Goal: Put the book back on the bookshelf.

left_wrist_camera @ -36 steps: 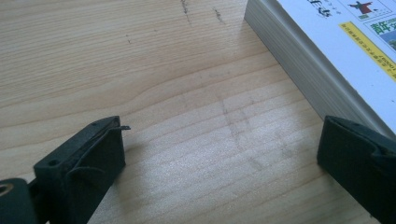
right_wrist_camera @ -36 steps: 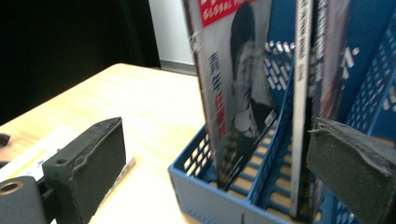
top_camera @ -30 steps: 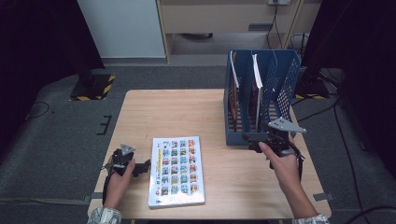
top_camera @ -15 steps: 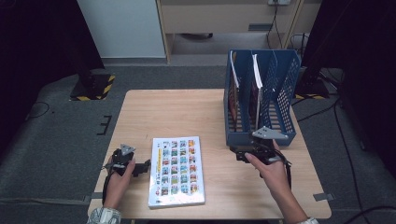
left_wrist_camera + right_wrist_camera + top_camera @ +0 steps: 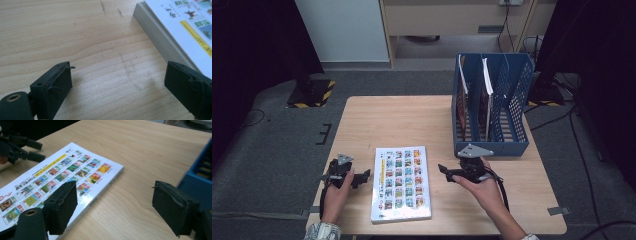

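Observation:
A white book [image 5: 401, 182] with rows of small coloured pictures on its cover lies flat on the wooden table [image 5: 387, 120], near the front edge. My left gripper [image 5: 364, 175] rests on the table just left of the book, pointing at its edge [image 5: 160, 37]. Its jaws [image 5: 120, 70] stand open with bare wood between them and have just been closing slightly. My right gripper [image 5: 443, 171] is right of the book, pointing at it. Its jaws [image 5: 115, 187] are open, have just been closing, and hold nothing; the book [image 5: 62, 175] lies beside the left jaw.
A blue mesh file rack [image 5: 492, 147] stands at the table's right side, just behind my right hand, with two upright books [image 5: 484, 85] in its slots. Its corner [image 5: 200, 170] is close by the right jaw. The left gripper [image 5: 32, 150] appears beyond the book.
My right hand has moved left and down, away from the front of the blue rack toward the book's right edge. The left hand and the book have stayed put.

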`<act>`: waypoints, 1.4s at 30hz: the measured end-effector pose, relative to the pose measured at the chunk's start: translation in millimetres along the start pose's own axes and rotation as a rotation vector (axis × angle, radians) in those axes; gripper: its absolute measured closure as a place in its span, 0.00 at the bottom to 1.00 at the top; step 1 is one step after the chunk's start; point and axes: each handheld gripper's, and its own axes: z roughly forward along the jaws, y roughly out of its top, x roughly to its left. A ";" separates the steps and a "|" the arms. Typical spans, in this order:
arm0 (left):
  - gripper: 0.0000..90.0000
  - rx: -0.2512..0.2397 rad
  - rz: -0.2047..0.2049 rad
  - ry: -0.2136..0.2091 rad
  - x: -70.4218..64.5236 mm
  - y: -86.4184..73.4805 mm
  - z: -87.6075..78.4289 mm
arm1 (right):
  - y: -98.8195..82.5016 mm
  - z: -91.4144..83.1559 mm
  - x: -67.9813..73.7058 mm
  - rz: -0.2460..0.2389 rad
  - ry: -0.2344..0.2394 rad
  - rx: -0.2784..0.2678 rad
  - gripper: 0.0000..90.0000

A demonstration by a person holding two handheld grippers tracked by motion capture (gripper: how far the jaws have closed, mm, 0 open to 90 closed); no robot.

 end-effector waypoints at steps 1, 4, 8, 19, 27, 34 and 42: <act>0.08 -0.015 0.005 -0.009 -0.6 0.7 -2.9 | -1.1 7.8 6.5 -0.011 0.017 0.013 0.25; 0.08 -0.036 0.004 -0.021 -2.9 1.6 -5.7 | -4.0 17.6 12.3 -0.026 0.031 0.039 0.27; 0.12 -0.063 0.003 -0.052 -7.3 4.8 -13.2 | -7.3 31.3 14.9 -0.009 0.057 0.066 0.31; 0.27 -0.012 0.096 -0.163 -37.3 11.8 -10.2 | -20.6 70.4 25.8 -0.010 0.096 0.141 0.37; 0.32 0.016 0.097 -0.191 -42.6 11.3 -2.9 | -28.0 78.0 29.6 -0.002 0.114 0.169 0.42; 0.29 0.026 0.046 -0.243 -42.4 10.2 2.8 | -31.4 83.3 35.8 0.010 0.137 0.184 0.38; 0.34 0.040 -0.001 -0.304 -40.0 8.9 7.3 | -33.1 84.2 37.3 0.018 0.154 0.185 0.37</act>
